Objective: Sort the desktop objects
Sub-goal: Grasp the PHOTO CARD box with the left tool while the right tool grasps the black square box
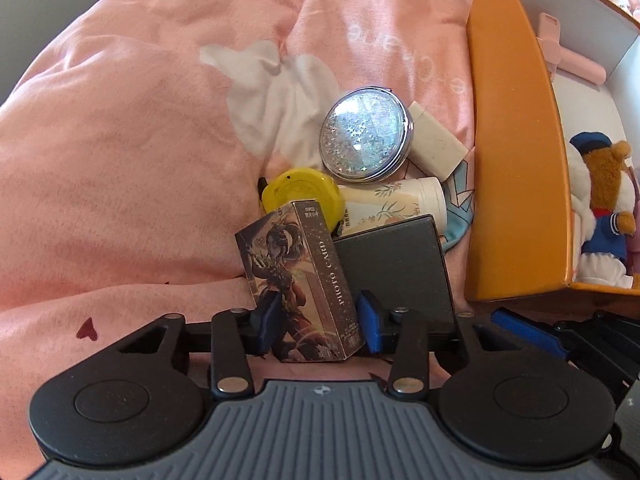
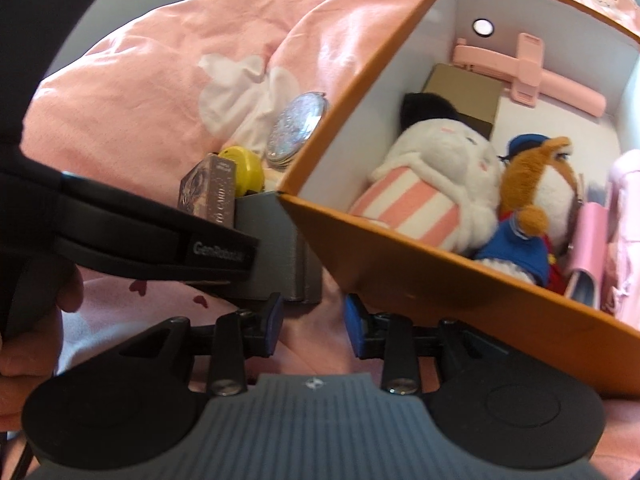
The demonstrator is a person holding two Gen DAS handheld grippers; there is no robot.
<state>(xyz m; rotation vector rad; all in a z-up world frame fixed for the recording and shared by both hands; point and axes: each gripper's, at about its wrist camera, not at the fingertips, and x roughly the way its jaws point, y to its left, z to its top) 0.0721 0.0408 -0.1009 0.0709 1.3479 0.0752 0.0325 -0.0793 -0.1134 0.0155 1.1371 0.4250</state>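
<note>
A photo card box stands tilted on the pink bedding, between the fingers of my left gripper. The left pad lies against its picture face and the right pad sits a sliver off its side, so the gripper is open. Behind it lie a dark grey case, a yellow round case, a floral white bottle, a glitter compact mirror and a white block. My right gripper is open over bare bedding, just below the near corner of the orange box.
The orange box holds a striped white plush, a brown and blue plush, a pink stick and a brown card. Rumpled pink bedding rises to the left. A hand holds the left gripper's body.
</note>
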